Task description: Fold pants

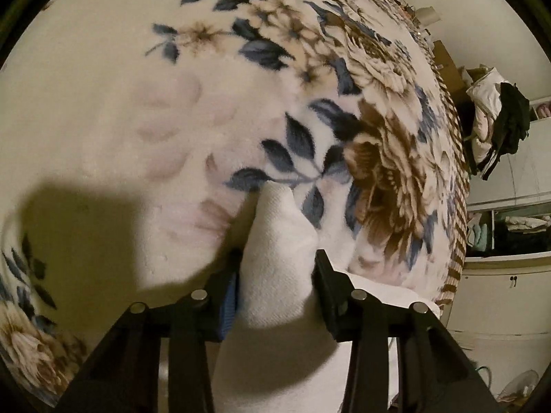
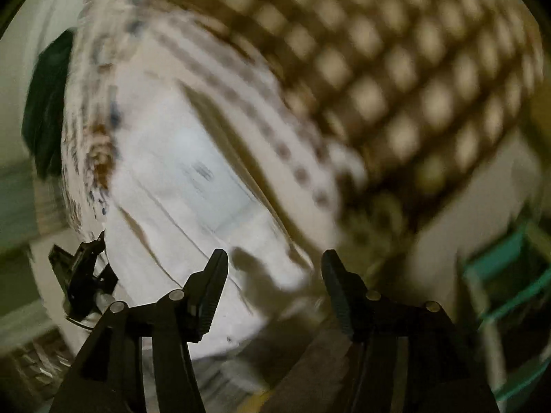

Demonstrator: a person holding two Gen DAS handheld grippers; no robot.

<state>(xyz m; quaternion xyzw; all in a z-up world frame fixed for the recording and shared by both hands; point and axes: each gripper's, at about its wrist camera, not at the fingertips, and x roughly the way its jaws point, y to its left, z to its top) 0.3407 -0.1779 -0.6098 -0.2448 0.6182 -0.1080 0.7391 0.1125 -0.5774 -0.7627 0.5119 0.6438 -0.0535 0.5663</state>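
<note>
The white pants [image 1: 279, 258] lie on a floral blanket [image 1: 172, 103]. My left gripper [image 1: 277, 261] is shut on a thick bunched fold of the white pants, which sticks out past the fingertips above the blanket. In the blurred right wrist view, the white pants [image 2: 193, 186] lie spread near the blanket's edge. My right gripper [image 2: 275, 265] is open and empty, its jaws wide apart just over the near end of the pants. My left gripper also shows in the right wrist view [image 2: 82, 272], at the pants' left edge.
The blanket has a brown checkered border [image 2: 396, 69] that hangs over the bed edge. White cabinets and shelves [image 1: 502, 275] stand to the right of the bed, with a pile of clothes [image 1: 496, 120] on top. A teal frame [image 2: 509, 292] stands at the right.
</note>
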